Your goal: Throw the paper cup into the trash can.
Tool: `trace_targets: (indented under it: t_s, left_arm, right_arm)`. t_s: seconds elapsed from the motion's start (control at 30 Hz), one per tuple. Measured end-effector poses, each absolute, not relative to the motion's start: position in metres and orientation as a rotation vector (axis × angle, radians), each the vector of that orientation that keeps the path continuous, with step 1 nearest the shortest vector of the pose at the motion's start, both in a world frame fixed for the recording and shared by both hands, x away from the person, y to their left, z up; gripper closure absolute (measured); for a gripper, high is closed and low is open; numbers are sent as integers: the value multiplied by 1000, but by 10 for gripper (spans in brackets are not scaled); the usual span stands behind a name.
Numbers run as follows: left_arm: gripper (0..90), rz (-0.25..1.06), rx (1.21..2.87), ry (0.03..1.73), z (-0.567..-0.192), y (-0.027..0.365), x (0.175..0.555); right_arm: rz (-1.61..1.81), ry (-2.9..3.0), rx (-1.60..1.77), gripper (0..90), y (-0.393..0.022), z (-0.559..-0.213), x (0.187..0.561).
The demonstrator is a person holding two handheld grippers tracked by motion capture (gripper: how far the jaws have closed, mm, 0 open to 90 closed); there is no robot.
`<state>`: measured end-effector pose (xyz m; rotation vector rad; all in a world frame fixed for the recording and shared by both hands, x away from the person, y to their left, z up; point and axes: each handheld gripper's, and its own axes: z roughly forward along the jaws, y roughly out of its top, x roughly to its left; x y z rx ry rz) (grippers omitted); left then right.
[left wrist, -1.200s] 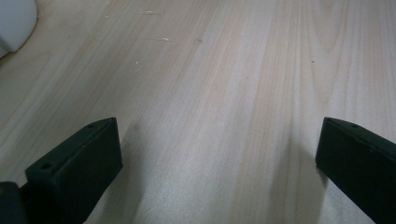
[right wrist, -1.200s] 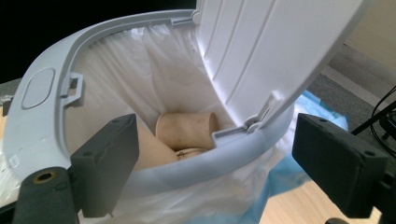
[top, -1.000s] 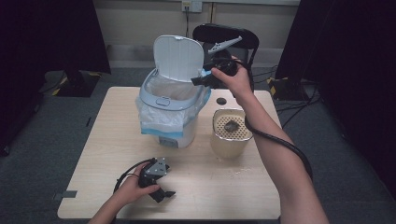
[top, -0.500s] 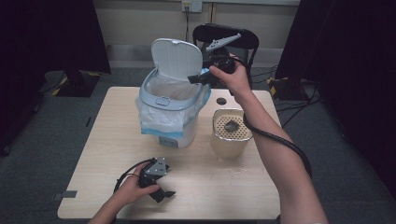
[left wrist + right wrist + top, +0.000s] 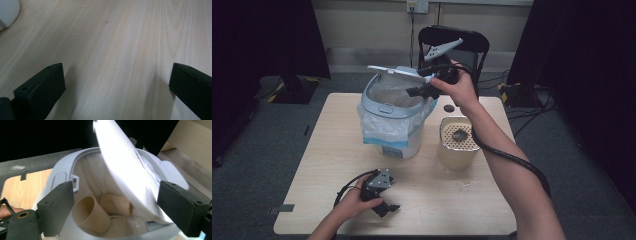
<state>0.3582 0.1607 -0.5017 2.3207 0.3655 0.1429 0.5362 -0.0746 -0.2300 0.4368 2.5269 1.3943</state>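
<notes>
Bin [image 5: 394, 127]: pale blue-grey lidded waste bin, lined with a thin white plastic bag whose edges spill over the rim; stands at about 11 o'clock of the table's centre, toward the far edge.
Lid [image 5: 394, 72]: white hinged flap, tilted roughly level over the bin's mouth, hinge side at 3 o'clock. In the right gripper view the lid [image 5: 125, 170] slants across the opening between the jaws.
Contents: a tan paper cup [image 5: 91, 213] lying on its side in the liner, with another tan piece beside it; nature of the second piece cannot be told.
Right gripper [image 5: 424, 87]: raised at the lid's hinge side; jaws spread wide, the lid between them but not clamped.
Left gripper [image 5: 384, 205]: resting low on the table at 7 o'clock, well apart from the bin; jaws spread wide over bare wood, holding nothing.
Table [image 5: 337, 165]: light wood, a few crumbs near the centre.
Container [image 5: 457, 145]: cream, perforated top, a dark lump on it; just beside the bin at 3 o'clock.
Small dark disc [image 5: 448, 108]: on the table at 12 o'clock of the container.
Risk 1: the lid is unclamped, so it may drop shut or spring upright if nudged.
Risk 2: nothing steadies the bin; a sideways push at the lid could slide or tip it toward the container.
Risk 3: a jaw could snag the loose liner and drag it off the rim.
</notes>
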Motion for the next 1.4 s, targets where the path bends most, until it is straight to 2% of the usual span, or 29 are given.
trace_targets:
  t_s: [1.07, 1.27, 1.4]
  left_arm:
    - [0, 143, 2319, 366, -502, 161, 358]
    - [0, 137, 2319, 366, -502, 161, 358]
    - [0, 143, 2319, 365, -502, 161, 358]
  right_arm:
    - [1469, 2638, 409, 147, -49, -249, 523]
    - [1482, 2657, 413, 210, -48, -250, 524]
    - [1473, 2662, 401, 311, -47, -251, 525]
